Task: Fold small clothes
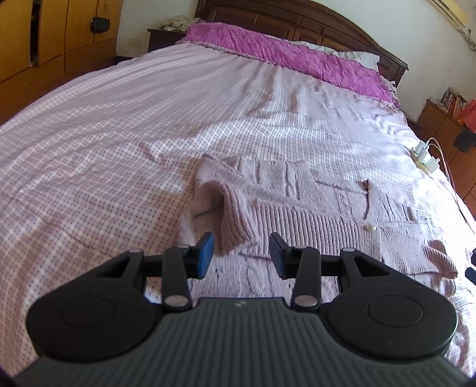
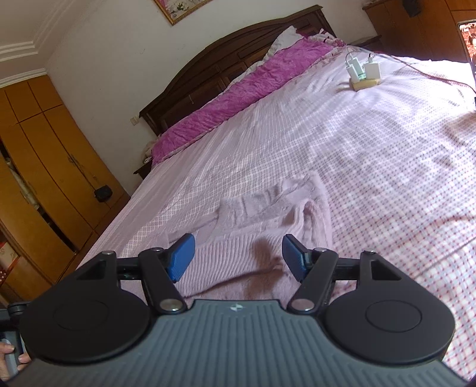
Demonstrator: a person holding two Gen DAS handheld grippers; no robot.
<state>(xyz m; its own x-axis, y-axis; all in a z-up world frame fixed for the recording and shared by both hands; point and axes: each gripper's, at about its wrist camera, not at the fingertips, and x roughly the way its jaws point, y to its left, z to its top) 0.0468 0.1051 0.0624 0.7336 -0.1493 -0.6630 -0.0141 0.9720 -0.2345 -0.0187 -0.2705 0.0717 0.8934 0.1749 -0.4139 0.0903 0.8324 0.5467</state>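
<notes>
The pale pink ribbed knit cardigan (image 1: 312, 208) looked soft and fuzzy on the thin checked woven bedsheet (image 1: 119, 134). The crinkled magenta quilt (image 1: 282, 50) lay below a dark, polished wooden headboard (image 1: 297, 20).

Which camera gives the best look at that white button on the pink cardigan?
The left wrist view: the button shows plainly on the cardigan by the ribbed hem. The right wrist view shows the cardigan, but no button.

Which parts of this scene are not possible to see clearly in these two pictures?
- Pink knitted cardigan: near edge hidden behind the gripper body, both views.
- Power strip: markings too small, cable leaves the frame.
- Bedside shelf items: too small, left wrist view.
- Person: only fingertips at the right wrist view's edge.
</notes>
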